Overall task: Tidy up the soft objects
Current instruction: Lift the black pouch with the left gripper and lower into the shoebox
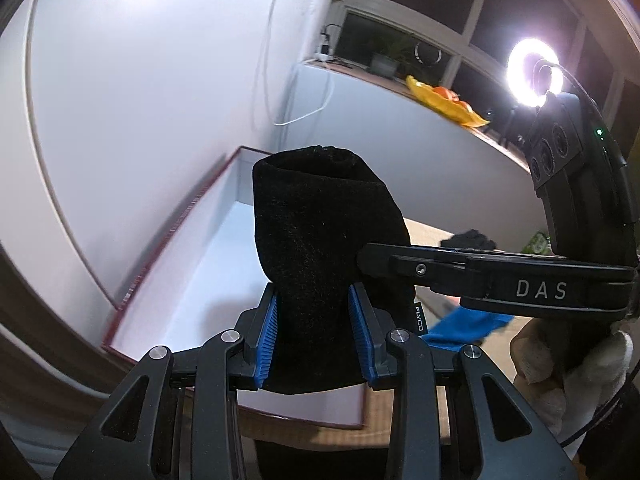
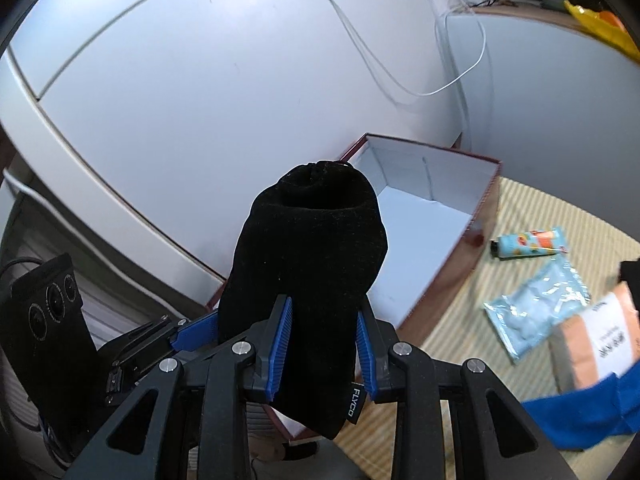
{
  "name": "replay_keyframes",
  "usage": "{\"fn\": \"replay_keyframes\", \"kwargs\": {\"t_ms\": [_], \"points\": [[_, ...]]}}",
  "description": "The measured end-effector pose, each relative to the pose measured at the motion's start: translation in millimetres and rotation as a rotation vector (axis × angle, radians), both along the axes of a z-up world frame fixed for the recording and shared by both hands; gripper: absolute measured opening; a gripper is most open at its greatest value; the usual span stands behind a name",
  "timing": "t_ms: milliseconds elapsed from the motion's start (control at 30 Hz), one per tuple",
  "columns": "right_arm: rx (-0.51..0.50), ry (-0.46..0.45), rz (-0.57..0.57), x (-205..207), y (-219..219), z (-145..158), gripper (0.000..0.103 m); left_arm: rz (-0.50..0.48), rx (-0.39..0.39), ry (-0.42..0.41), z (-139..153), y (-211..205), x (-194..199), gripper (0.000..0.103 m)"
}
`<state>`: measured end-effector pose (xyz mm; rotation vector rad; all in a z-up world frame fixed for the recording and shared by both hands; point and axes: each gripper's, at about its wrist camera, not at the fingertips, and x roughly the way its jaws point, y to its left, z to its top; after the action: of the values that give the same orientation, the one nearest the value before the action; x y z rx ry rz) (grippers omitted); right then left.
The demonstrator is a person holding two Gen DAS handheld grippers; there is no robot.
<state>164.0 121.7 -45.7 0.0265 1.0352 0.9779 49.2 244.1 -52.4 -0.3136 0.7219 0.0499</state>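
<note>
A black velvet pouch (image 1: 320,240) with a FLYCO tag is held in the air above an open maroon box with a white inside (image 1: 208,280). My left gripper (image 1: 314,340) is shut on the pouch's lower part between its blue pads. My right gripper (image 2: 324,350) is shut on the same pouch (image 2: 312,248) and reaches in from the right in the left wrist view. The box (image 2: 432,216) stands against the white wall in the right wrist view. The pouch's mouth points up and away.
On the striped mat (image 2: 520,208) lie a small tube (image 2: 528,244), a light blue packet (image 2: 536,304), a peach package (image 2: 596,340) and blue cloth (image 2: 580,416). A black soft item (image 1: 468,238) lies further back. A ring light (image 1: 534,74) and windowsill (image 1: 400,88) are behind.
</note>
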Motion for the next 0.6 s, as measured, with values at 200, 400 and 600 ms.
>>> {"fn": "replay_keyframes", "kwargs": {"t_ms": [200,400,600], "points": [[0.001,0.001,0.02,4.3,13.6,-8.2,0.031,0.036,0.031,0.008,-4.5,10.8,7.6,0.033],[-0.01,-0.068,0.017,-0.5,15.0,-6.0,0.06,0.079,0.095,0.01,-6.1,12.1,2.1,0.033],[0.01,-0.085,-0.028,3.3,-0.1,1.5,0.072,0.107,0.099,0.019,-8.3,13.8,-2.2,0.046]]}}
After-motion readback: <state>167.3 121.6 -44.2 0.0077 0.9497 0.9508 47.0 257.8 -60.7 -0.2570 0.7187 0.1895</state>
